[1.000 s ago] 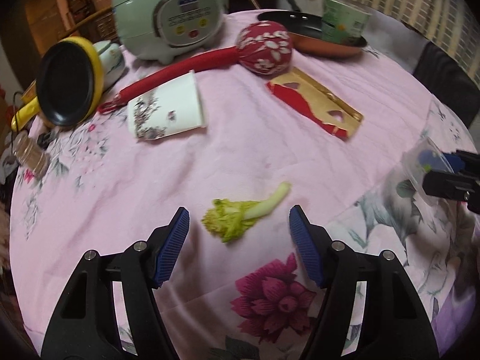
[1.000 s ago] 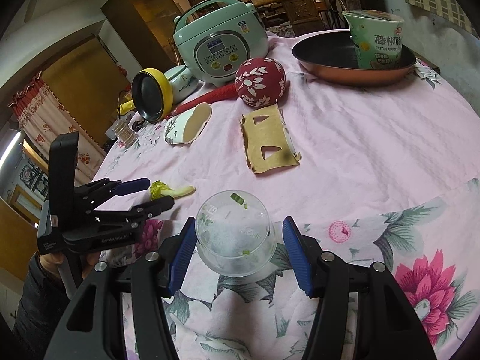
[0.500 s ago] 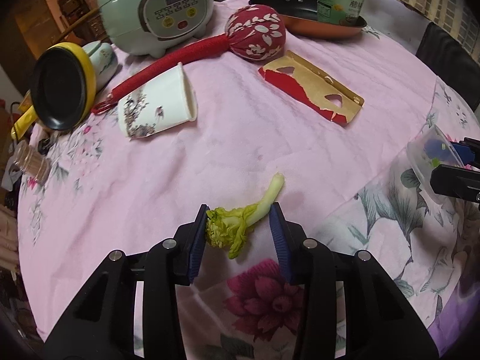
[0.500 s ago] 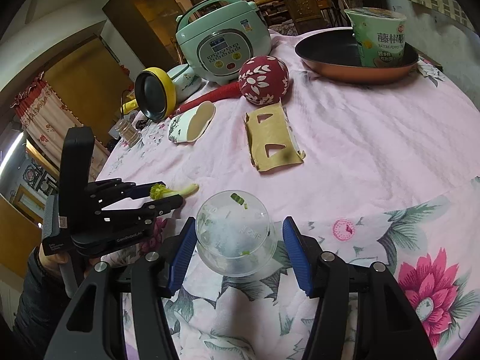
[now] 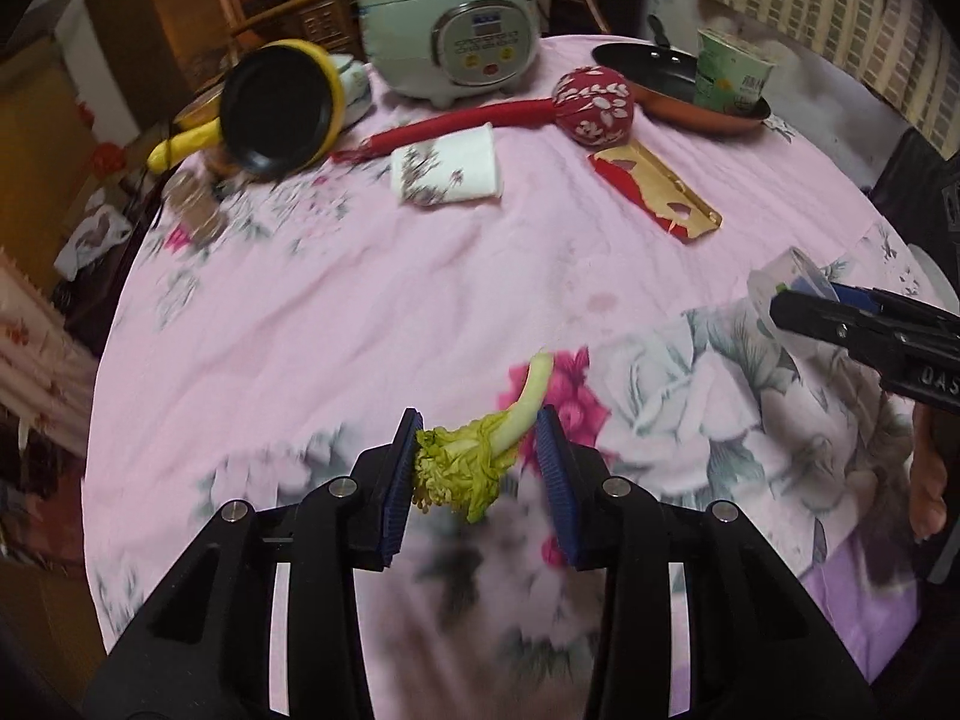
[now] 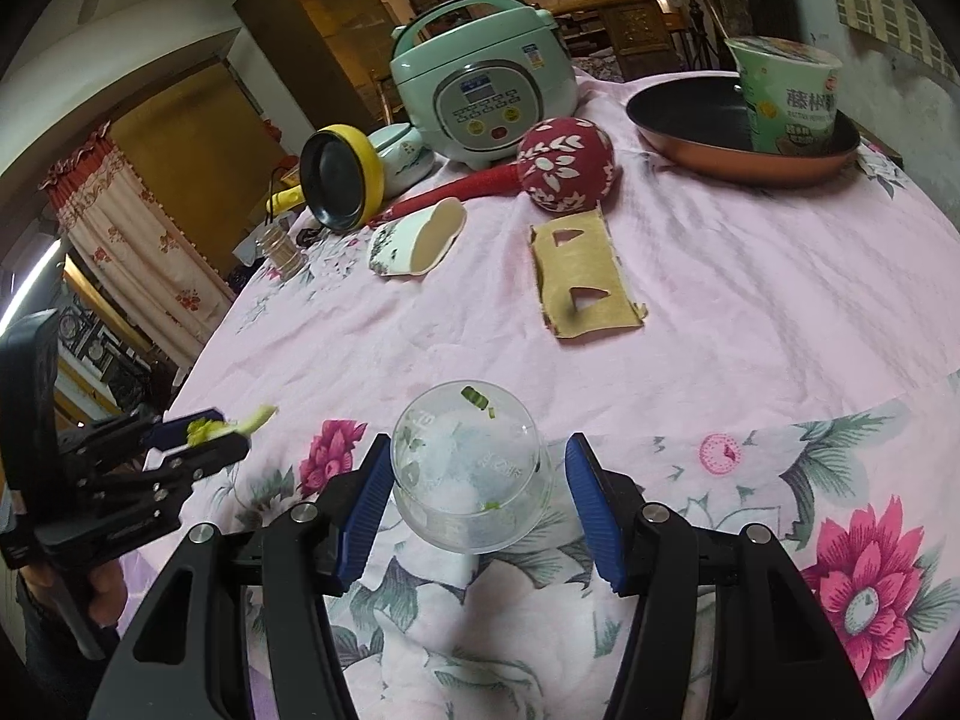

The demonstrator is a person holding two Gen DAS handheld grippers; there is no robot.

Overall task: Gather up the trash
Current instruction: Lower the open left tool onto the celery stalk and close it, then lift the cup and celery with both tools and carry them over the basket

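Celery scrap sits clenched between the blue pads of our left claw, whose jaws have just been closing on it; the leafy end is pinched and the pale stalk pokes out past the tips, up and to the right in the left wrist view. It hangs clear of the pink floral surface. Our right claw grasps a clear plastic cup with its mouth open toward the middle of the surface and a few green bits already inside. From the right wrist view, the left claw and its scrap lie to the left of the cup and near it, with the stalk tip aimed toward the cup. We judge the coming move is to carry the scrap across to the cup's mouth, stalk end leading. Other trash, a torn red-and-gold card and a tipped paper cup, lies farther off.
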